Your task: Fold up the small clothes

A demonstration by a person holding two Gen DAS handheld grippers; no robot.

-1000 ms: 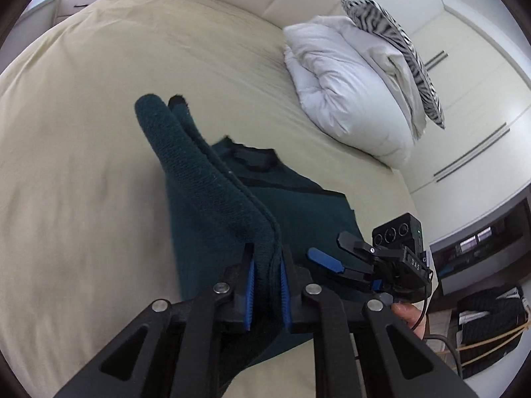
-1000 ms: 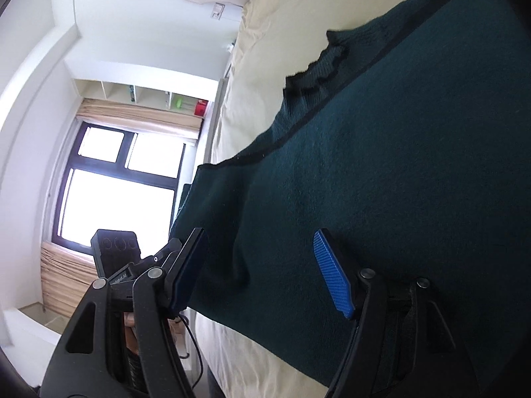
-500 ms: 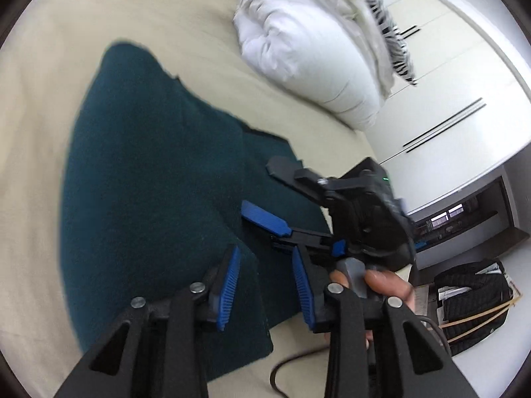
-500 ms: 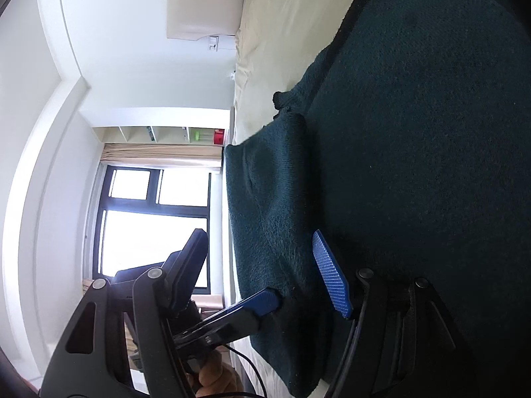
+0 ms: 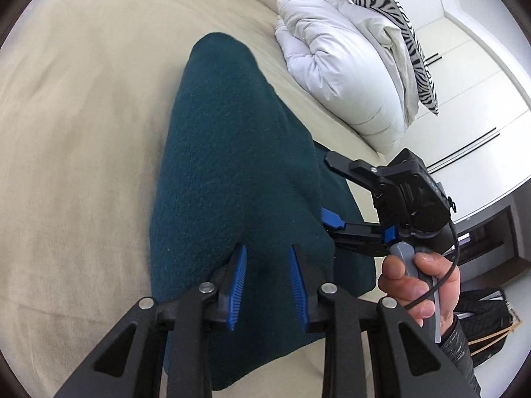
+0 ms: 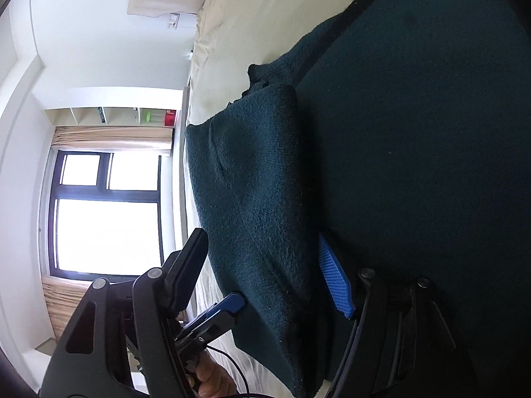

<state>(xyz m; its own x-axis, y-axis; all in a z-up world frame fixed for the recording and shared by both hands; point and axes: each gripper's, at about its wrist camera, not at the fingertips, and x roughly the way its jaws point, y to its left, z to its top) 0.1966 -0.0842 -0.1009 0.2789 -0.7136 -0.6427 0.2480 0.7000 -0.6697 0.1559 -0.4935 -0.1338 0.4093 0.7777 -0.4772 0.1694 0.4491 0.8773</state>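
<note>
The left gripper [image 5: 267,280] hangs released over the near end of the dark green garment [image 5: 232,172]; its long axis runs straight ahead up the bed [image 5: 83,99]. The right gripper [image 6: 265,282], also spread, straddles the folded flap's edge from the right, so it seems nearer.

The left gripper [image 5: 266,267] has black arms, blue ridged pads and shiny round screws. The right gripper [image 5: 327,192] is black with a grey handle, a thin black cable, and a bare hand [image 5: 419,285] in a dark sleeve.
</note>
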